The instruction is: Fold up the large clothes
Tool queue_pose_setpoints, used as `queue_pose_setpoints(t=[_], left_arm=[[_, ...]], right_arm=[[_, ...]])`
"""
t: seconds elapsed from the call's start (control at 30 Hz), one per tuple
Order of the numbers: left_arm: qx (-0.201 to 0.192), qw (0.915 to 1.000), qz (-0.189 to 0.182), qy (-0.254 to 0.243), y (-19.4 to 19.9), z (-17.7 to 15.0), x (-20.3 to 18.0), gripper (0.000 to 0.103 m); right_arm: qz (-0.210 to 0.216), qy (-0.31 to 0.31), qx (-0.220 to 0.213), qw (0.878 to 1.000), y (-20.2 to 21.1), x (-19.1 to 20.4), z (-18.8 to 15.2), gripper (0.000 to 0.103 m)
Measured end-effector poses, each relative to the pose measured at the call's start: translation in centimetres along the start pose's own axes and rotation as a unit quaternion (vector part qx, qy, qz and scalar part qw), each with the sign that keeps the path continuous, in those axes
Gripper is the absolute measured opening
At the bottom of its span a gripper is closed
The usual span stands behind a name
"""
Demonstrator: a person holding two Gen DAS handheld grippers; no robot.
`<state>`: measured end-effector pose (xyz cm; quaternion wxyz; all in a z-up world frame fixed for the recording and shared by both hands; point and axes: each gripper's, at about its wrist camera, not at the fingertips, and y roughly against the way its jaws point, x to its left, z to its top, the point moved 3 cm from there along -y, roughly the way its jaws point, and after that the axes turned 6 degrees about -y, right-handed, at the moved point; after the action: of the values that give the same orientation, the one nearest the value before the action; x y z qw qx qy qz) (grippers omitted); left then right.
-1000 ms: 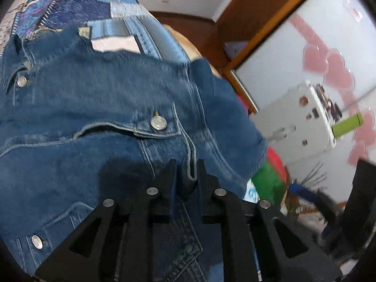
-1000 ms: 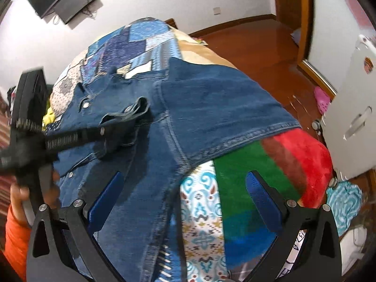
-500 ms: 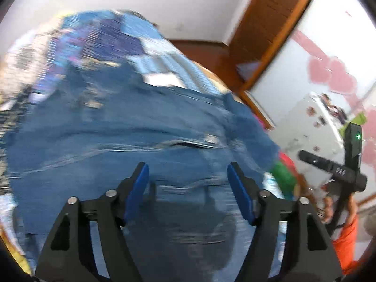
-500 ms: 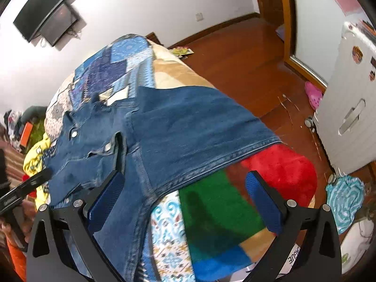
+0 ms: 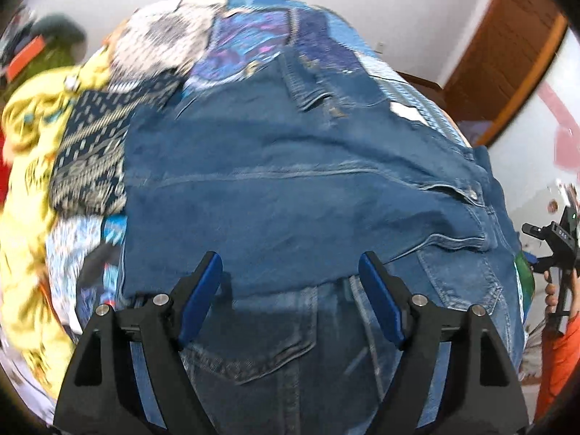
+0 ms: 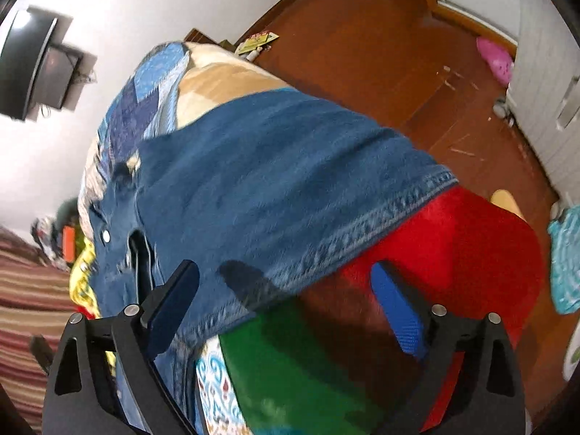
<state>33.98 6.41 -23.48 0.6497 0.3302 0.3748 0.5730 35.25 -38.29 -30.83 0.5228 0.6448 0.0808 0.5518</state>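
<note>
The bed (image 6: pixel 224 83), under a patchwork quilt (image 5: pixel 261 32) of blue and cream patches, fills most of both views, and everything else is placed from it. Past its far side lies open wooden floor (image 6: pixel 362 47), reaching to a white wall and a door frame. Off its lower corner stands a white cabinet (image 6: pixel 543 101) with a pink thing beside it on the floor. A red and green blanket (image 6: pixel 453 246) covers the bed's near corner, and yellow patterned cloth (image 5: pixel 25 217) is heaped along the bed's opposite edge (blurred, so its make cannot be told).

The denim jacket (image 5: pixel 290 188) lies spread across the middle of the bed, on top of the quilt. Its stitched hem (image 6: pixel 362 232) runs slantwise over the red blanket near the bed's corner. One layer is folded over the rest; seams, a metal button and a pocket flap show.

The left gripper (image 5: pixel 290 286) hangs over the jacket's near part. Its jaws have just been opening and now stand wide, with nothing pinched between the blue pads. The right gripper (image 6: pixel 286 297) hovers above the hem at the bed's corner; its jaws, also wide, have just been closing a little, and grip nothing.
</note>
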Motion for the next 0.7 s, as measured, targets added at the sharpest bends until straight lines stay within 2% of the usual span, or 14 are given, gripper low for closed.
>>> queue_pose_setpoints(t=[0.1, 0.17, 0.3, 0.37, 0.47, 0.6, 0.7], left_arm=[[0.003, 0.9997, -0.002, 0.026, 0.0, -1.2, 1.1, 0.077], [0.004, 0.9993, -0.003, 0.038, 0.0, -1.8, 1.5, 0.077], [0.008, 0.9989, -0.001, 0.047, -0.2, -2.8, 1.8, 0.077], [0.009, 0.999, 0.004, 0.044, -0.2, -3.0, 1.8, 0.077], [0.01, 0.9989, -0.005, 0.045, 0.0, -3.3, 1.8, 0.077], [0.0, 0.9988, -0.009, 0.049, 0.6, -3.3, 2.0, 0.077], [-0.004, 0.999, -0.006, 0.044, 1.1, -3.3, 1.9, 0.077]], right_arm=[[0.003, -0.013, -0.01, 1.0, -0.7, -0.7, 0.9, 0.082], [-0.009, -0.024, -0.022, 0.999, -1.1, -1.4, 1.6, 0.067], [-0.027, -0.035, -0.046, 0.998, -1.4, -2.0, 2.6, 0.047], [-0.041, -0.048, -0.056, 0.996, -1.2, -2.3, 3.1, 0.027], [-0.057, -0.054, -0.066, 0.995, -0.7, -2.2, 3.3, 0.015], [-0.076, -0.02, -0.093, 0.993, 1.1, -0.3, 2.9, 0.01], [-0.068, 0.007, -0.116, 0.991, 3.5, 1.9, 2.6, 0.009]])
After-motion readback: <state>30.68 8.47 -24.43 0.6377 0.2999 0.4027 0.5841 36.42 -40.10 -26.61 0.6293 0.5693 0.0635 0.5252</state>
